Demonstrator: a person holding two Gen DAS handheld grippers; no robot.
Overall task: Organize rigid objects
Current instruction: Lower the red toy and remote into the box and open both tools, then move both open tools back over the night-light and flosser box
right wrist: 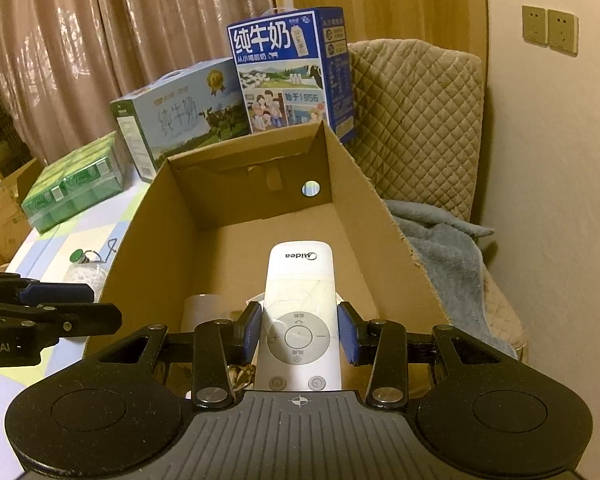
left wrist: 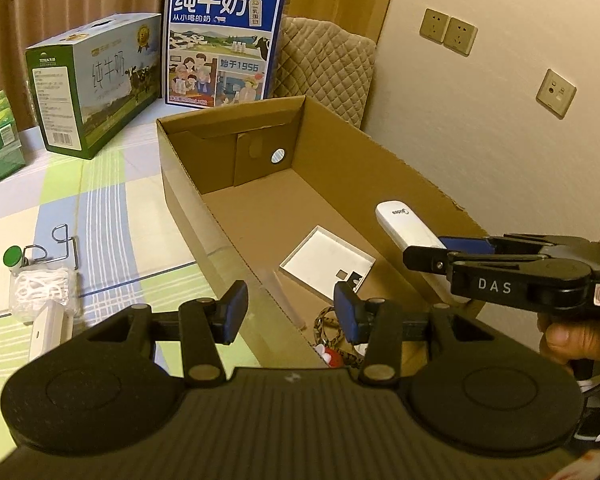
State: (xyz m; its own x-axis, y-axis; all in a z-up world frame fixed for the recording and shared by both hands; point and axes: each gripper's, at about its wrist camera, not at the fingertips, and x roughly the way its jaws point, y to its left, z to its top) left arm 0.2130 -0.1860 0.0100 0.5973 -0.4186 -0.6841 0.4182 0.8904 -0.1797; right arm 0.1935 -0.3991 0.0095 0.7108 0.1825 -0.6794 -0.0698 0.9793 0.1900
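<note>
An open cardboard box (left wrist: 188, 184) (right wrist: 148, 216) lies on the checked tablecloth. My right gripper (right wrist: 299, 334) is shut on a white Midea remote (right wrist: 300, 300) and holds it above the box's inside; from the left wrist view the remote (left wrist: 404, 226) sticks out of that gripper (left wrist: 424, 258) over the box's right wall. My left gripper (left wrist: 291, 314) is open and empty above the box's near left wall. Inside the box lie a white flat tray (left wrist: 324, 260), a patterned cord (left wrist: 328, 322) and a small red thing (left wrist: 334, 358).
On the table left of the box are a green-capped small bottle (left wrist: 12, 258), a wire clip (left wrist: 62, 246), a bag of white floss picks (left wrist: 44, 290) and a white device (left wrist: 46, 328). Milk cartons (left wrist: 96, 80) (left wrist: 224, 44) stand behind. A padded chair (right wrist: 420, 120) with a blue blanket (right wrist: 448, 252) is at right.
</note>
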